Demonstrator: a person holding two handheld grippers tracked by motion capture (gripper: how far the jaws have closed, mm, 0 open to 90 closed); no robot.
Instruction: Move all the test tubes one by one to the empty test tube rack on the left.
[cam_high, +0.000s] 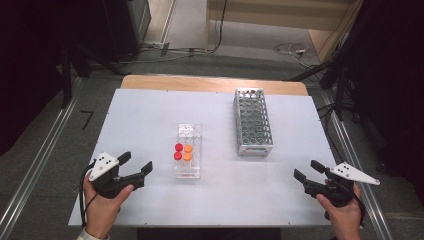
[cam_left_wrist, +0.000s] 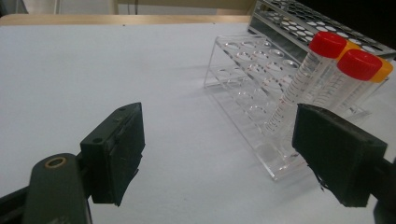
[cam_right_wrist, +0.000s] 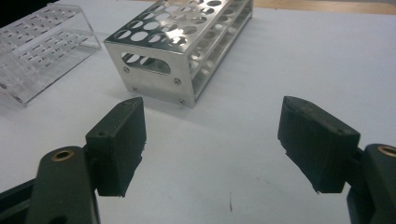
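Resting on the desk (cam_high: 150, 120) with fingers apart and empty, both grippers have yet to touch the four capped tubes (cam_high: 183, 151) standing in the clear rack (cam_high: 188, 172).

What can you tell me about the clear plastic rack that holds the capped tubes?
The clear rack looks like transparent acrylic, with rows of round holes in its top plate. It stands flat on the white table, left of the metal rack and apart from it. Four tubes stand in it near its middle: two with red caps and two with orange caps beside them. The other holes look empty. Neither gripper touches it.
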